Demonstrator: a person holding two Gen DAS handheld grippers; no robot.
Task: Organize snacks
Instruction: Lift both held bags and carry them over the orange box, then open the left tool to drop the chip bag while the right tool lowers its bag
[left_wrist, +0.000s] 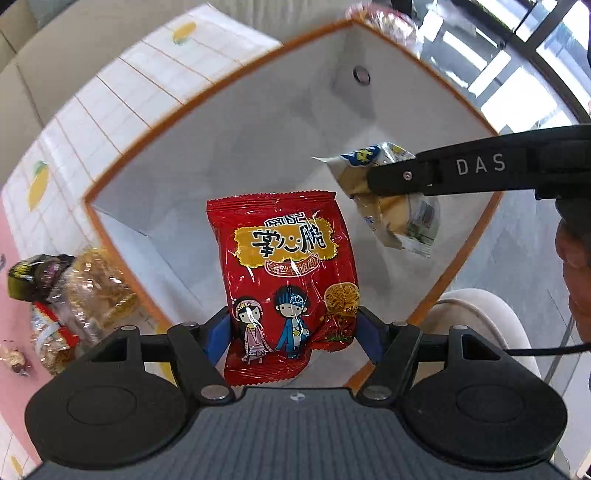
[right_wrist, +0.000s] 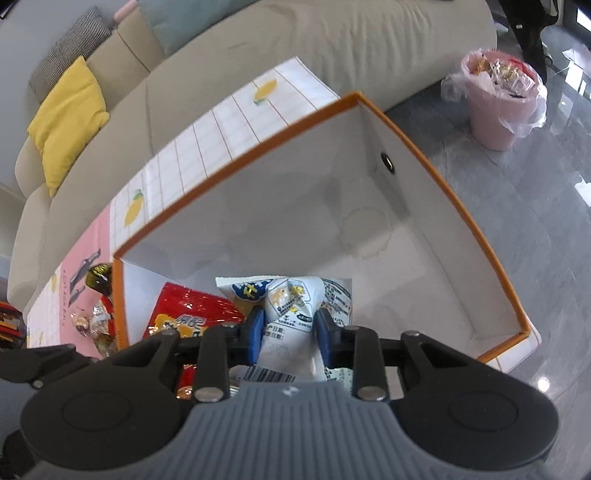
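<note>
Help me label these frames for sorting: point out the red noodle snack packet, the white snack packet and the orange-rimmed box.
red noodle snack packet (left_wrist: 284, 266): left wrist view, on its yellow title banner.
white snack packet (right_wrist: 291, 314): right wrist view, on its pinched middle.
orange-rimmed box (right_wrist: 491, 251): right wrist view, on its right rim.

Each handheld black plastic two-finger left gripper (left_wrist: 295, 332) and matching right gripper (right_wrist: 290, 328) carries a grey ribbed centre housing flanked by two round black discs. Black linkage arms pivot on silver screws. The fingers bear blue rectangular pads (left_wrist: 218, 332). The right unit's black finger, seen side-on, is stamped "DAS" in white and fixed by one silver screw. A black cable (left_wrist: 546, 349) trails beside it.
</note>
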